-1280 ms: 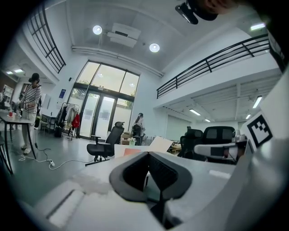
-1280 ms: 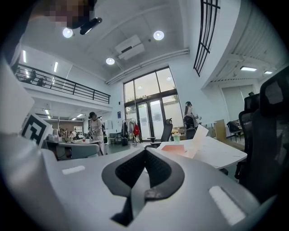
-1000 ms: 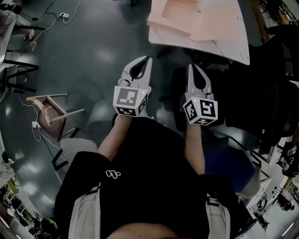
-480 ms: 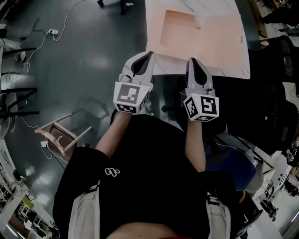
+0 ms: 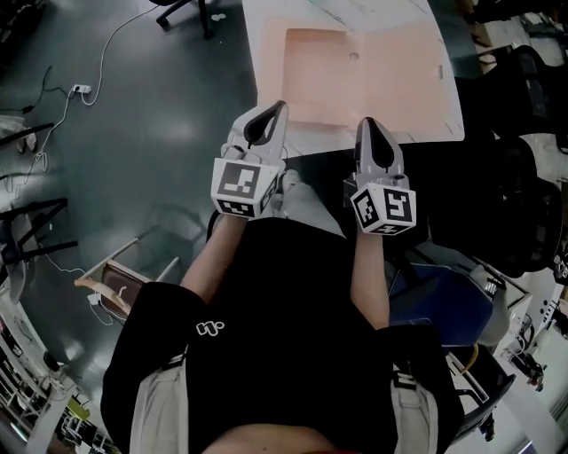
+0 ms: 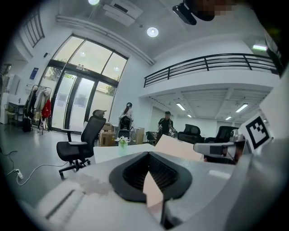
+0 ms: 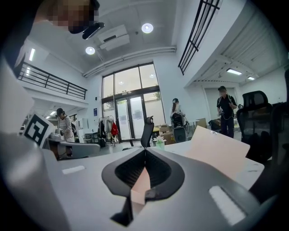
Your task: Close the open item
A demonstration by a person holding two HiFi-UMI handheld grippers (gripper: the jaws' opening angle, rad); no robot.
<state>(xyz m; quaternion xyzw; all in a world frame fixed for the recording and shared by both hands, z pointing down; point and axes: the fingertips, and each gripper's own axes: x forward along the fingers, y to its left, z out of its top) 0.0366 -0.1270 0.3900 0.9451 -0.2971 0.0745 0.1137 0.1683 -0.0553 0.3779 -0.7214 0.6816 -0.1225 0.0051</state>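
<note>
A flat peach-coloured carton (image 5: 355, 80) lies spread open on a white table (image 5: 264, 44) ahead of me. One of its panels stands up as a peach sheet (image 6: 178, 149) in the left gripper view and as the same sheet (image 7: 216, 146) in the right gripper view. My left gripper (image 5: 277, 108) is held at the table's near edge, jaws together and empty. My right gripper (image 5: 369, 124) is beside it at the same edge, also shut with nothing in it. Neither gripper touches the carton. Both point forward over the table, the left gripper (image 6: 148, 153) and the right gripper (image 7: 145, 150).
A black office chair (image 5: 182, 9) stands left of the table, another (image 5: 524, 204) at my right. A wooden chair (image 5: 115, 279) and a power strip with cables (image 5: 80, 89) are on the floor at left. A small plant (image 6: 122, 143) stands on the table. People (image 7: 223, 108) stand beyond.
The table and carton have slid down the head view and closer, and both grippers now reach the table's near edge. The jaws have stayed shut.
</note>
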